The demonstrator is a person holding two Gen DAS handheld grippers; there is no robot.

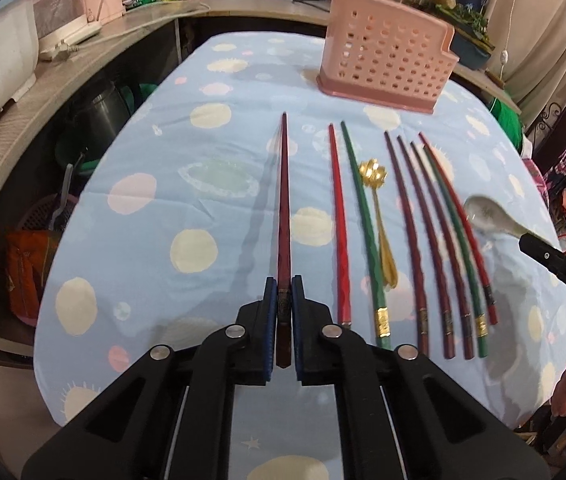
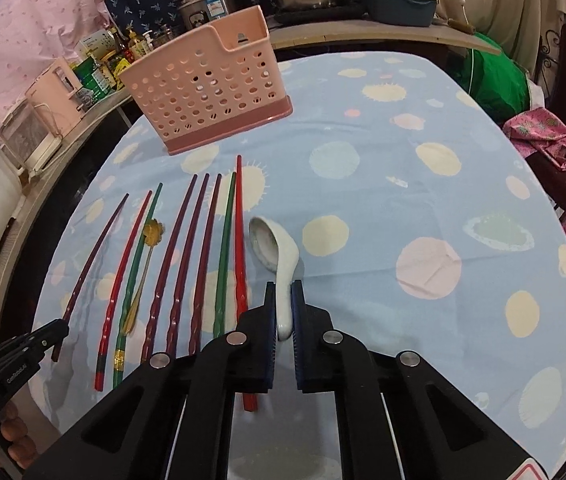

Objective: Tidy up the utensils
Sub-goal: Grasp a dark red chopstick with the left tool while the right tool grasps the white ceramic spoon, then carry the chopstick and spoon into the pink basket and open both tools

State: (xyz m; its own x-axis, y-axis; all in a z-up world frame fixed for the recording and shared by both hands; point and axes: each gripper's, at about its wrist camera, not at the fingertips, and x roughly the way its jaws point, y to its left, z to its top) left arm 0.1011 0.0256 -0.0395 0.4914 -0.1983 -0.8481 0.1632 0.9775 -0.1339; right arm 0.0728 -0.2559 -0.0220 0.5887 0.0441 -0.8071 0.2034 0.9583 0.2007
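My left gripper [image 1: 283, 286] is shut on a dark red chopstick [image 1: 284, 208] and holds it just above the cloth, its tip pointing away. My right gripper [image 2: 284, 292] is shut on the handle of a white ceramic spoon [image 2: 273, 246]; the spoon also shows in the left wrist view [image 1: 487, 214]. Several red, green and maroon chopsticks [image 1: 423, 236] and a gold spoon [image 1: 379, 216] lie side by side on the blue dotted tablecloth [image 1: 187, 200]. A pink perforated utensil holder [image 1: 387, 62] stands at the far side, also in the right wrist view [image 2: 207, 88].
A counter [image 1: 83, 64] with appliances, jars, a tomato and pots curves around the table's far side. Bins and bags sit under the counter at the left. A green bundle [image 2: 495, 76] and pink cloth [image 2: 547, 140] lie off the table's right edge.
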